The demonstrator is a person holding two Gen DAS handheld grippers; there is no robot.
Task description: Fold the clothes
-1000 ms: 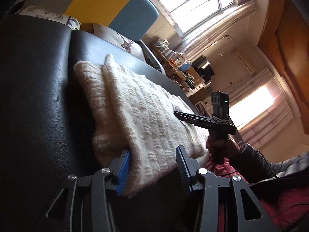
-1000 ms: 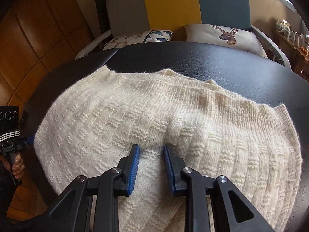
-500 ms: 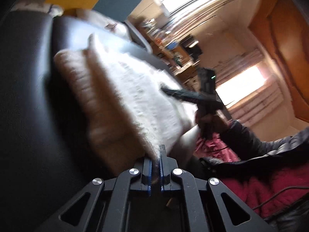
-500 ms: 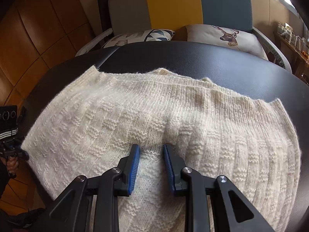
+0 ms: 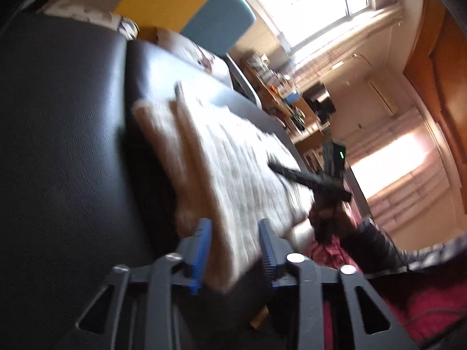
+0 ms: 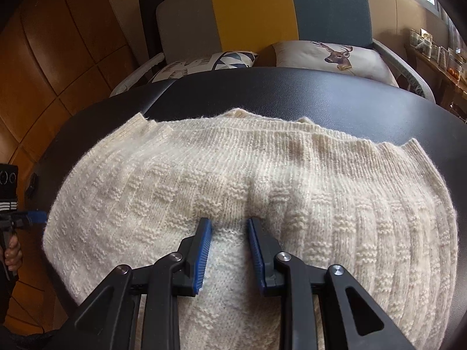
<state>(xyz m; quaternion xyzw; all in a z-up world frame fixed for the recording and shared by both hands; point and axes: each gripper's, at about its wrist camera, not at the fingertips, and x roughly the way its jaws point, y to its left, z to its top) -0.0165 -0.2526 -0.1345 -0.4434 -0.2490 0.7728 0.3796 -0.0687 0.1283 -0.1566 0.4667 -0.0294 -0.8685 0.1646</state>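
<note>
Right wrist: sweater (image 6: 292, 180) between tongs (image 6: 229, 224).

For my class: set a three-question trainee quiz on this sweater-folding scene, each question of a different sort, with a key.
1. True or false: the cream knitted sweater lies on a black padded surface.
2. Multiple choice: what is printed on the cushion behind that surface? A) a deer head B) a sailboat C) a sunflower
3. Fill in: the right claw has a bunched ridge of the sweater between its blue ____.

Key: 1 true; 2 A; 3 pads. Note: the left claw stands open at the sweater's edge, its jaws having just opened, with the knit between them but not pinched.
</note>
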